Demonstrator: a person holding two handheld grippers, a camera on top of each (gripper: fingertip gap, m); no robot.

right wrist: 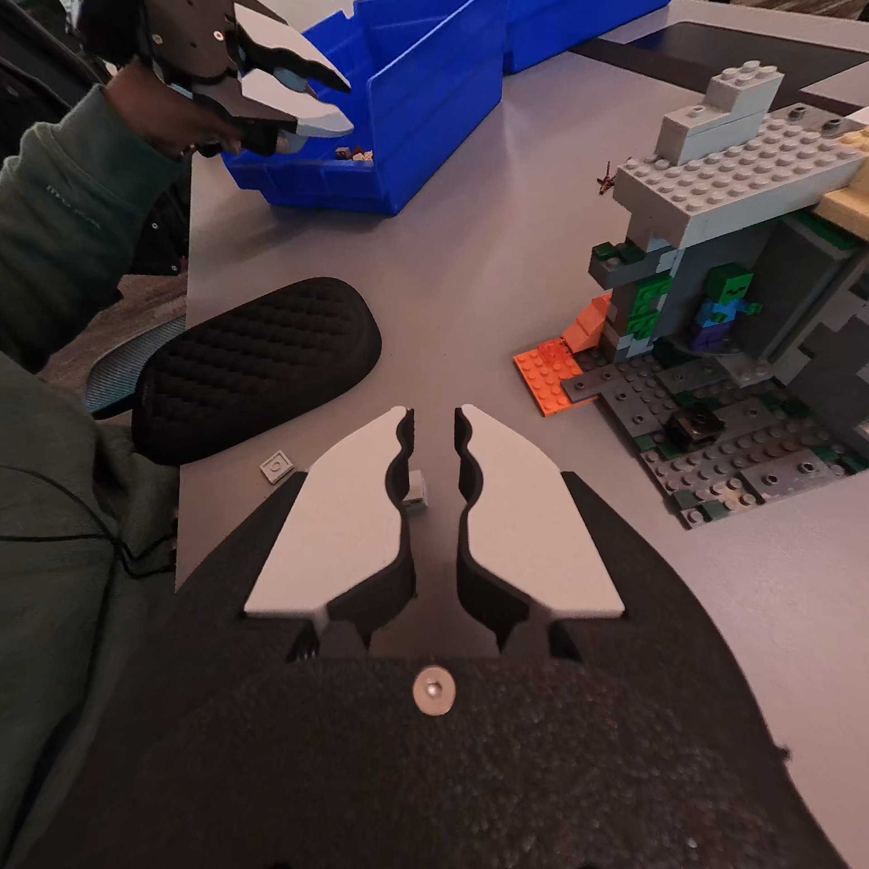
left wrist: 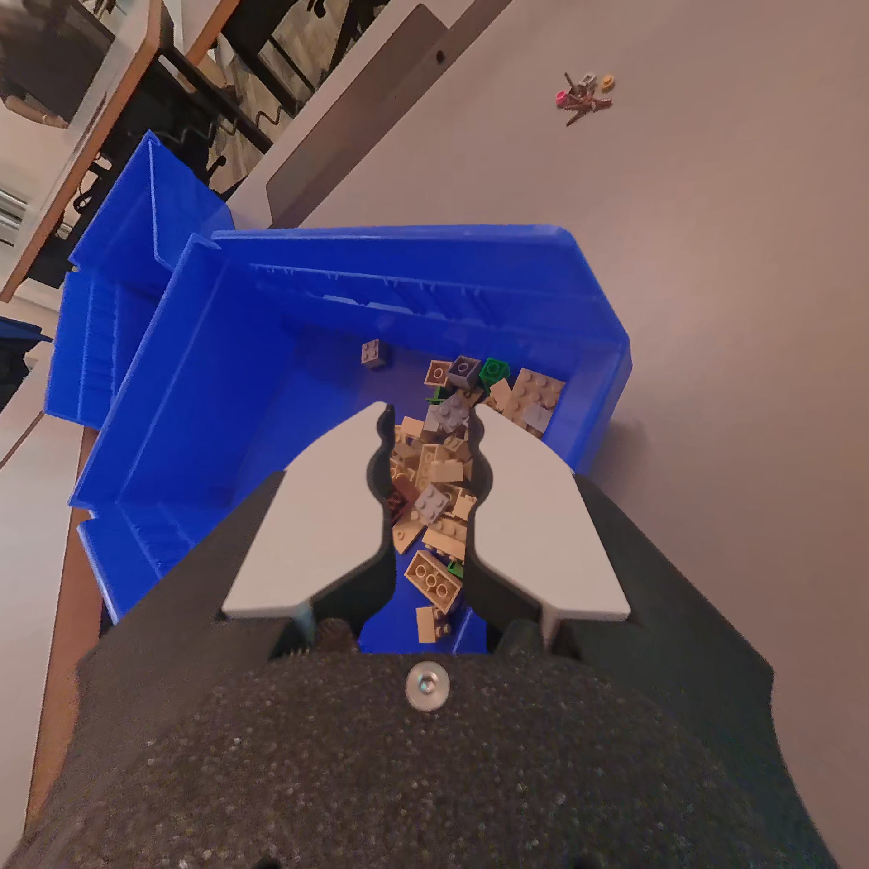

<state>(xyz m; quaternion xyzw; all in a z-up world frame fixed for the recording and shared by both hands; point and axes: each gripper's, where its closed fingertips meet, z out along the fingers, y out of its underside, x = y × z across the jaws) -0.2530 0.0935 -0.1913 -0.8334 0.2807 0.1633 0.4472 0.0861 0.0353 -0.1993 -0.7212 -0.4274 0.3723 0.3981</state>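
My left gripper is open and empty, hovering over a blue bin. A pile of tan, grey, brown and green bricks lies in the bin, right below the gap between the fingers. A lone grey brick sits near the bin's far wall. In the right wrist view the left gripper hangs above the bin. My right gripper is open with a narrow gap and holds nothing, low over the grey table. A small grey brick lies on the table beside its left finger.
A brick building with a green figure and an orange plate stands at the right. A black padded rest and a grey flat tile lie at the left. A second blue bin stands behind. Small loose pieces lie farther off. Some 35 cm of space lies between my two pairs of fingers. My left tips are about 35 cm from the brick building, my right tips only 11 cm.
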